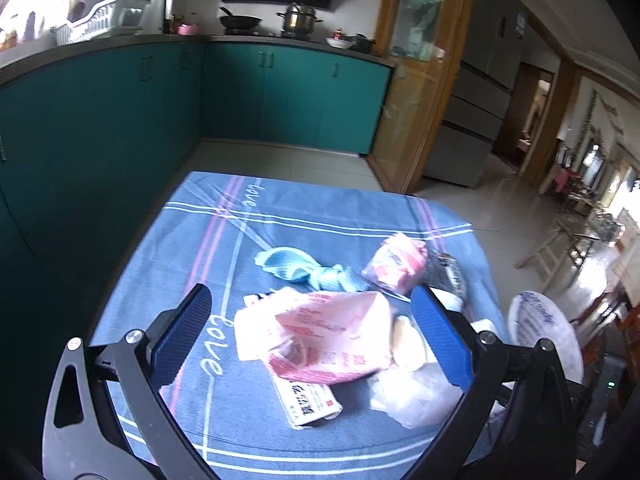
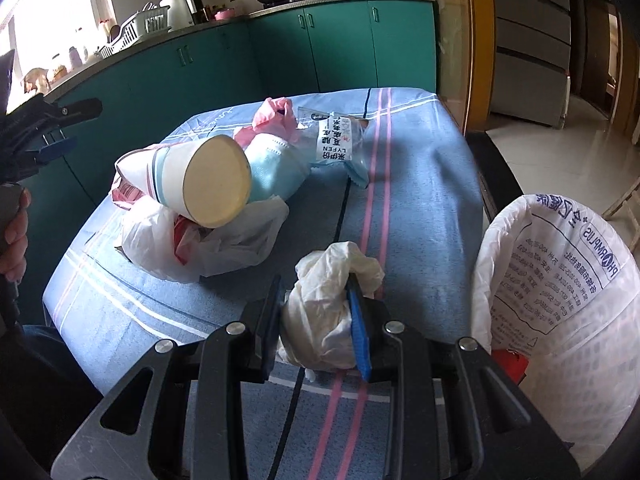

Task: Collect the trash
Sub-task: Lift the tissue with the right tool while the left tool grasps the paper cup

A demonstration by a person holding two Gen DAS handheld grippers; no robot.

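Trash lies on a blue striped cloth (image 1: 168, 264) over a table. My left gripper (image 1: 312, 320) is open, its jaws either side of a pink printed plastic bag (image 1: 332, 344). Beyond it lie a light blue face mask (image 1: 296, 266) and a pink wrapper (image 1: 396, 262). My right gripper (image 2: 316, 300) is shut on a crumpled white glove (image 2: 328, 300), just above the cloth (image 2: 420, 184). Ahead of it lie a paper cup (image 2: 200, 180) on its side, a white plastic bag (image 2: 224, 248), the mask (image 2: 276, 168) and a clear snack packet (image 2: 340, 144).
A white bin bag (image 2: 568, 288) stands open at the table's right edge; it also shows in the left wrist view (image 1: 544, 332). Teal kitchen cabinets (image 1: 120, 120) run behind and left of the table. A fridge (image 1: 472, 112) and a doorway are at the right.
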